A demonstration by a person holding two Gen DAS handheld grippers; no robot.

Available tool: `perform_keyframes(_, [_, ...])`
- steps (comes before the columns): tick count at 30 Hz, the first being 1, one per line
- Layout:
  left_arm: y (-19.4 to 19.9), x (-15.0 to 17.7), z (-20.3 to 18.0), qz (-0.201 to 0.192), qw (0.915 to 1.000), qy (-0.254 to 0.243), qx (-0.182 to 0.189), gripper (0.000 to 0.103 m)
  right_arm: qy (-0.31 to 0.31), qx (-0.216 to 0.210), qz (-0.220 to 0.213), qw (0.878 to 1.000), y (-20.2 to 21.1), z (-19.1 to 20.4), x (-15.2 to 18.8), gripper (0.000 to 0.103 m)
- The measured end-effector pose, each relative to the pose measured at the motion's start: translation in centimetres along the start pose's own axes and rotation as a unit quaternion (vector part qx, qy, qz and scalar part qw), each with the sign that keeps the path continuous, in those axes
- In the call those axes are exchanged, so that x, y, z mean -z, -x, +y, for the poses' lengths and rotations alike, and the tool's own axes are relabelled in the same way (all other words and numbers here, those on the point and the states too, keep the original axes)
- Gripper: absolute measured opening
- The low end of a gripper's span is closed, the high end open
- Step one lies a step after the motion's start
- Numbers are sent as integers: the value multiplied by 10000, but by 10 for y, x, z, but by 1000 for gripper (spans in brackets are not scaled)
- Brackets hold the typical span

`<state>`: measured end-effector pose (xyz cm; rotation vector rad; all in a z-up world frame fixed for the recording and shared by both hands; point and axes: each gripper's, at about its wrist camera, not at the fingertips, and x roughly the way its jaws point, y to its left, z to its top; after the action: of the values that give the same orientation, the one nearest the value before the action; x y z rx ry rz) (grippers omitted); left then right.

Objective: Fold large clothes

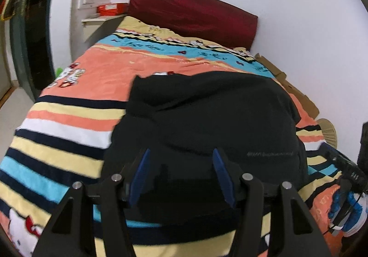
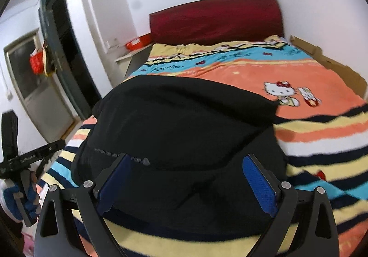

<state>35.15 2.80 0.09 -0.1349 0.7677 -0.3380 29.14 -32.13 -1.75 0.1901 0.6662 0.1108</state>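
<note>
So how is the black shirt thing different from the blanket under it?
The black garment is plain dark with only a small line of grey print, while the blanket has bright stripes and cartoon cats. The garment is bunched in a heap; the blanket is spread flat. The garment is smaller, covering only part of the blanket. Both are soft cloth.

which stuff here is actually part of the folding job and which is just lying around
Part of the job:
- black garment, spread on the striped blanket
- left gripper, open
- right gripper, open

Just lying about:
- red box on the bedside shelf
- dark red headboard
- cardboard along the wall
- red bag hanging on the door
</note>
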Motion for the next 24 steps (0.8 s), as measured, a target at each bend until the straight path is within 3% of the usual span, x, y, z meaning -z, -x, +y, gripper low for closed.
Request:
perform_keyframes(5, [-40,-20,-33,50,9993,-290,240,54,168,-106,30,9998,-39,12,-21,97])
perform_keyframes(12, [-89,-51,-71,135,9974,-671,232,54,338,-82,140,9993,-87,15,-49,97])
perform_keyframes(24, [-154,-86,-68,403,9978,-533,-24,56,211,136,447,9987,-144,-2,-74,97])
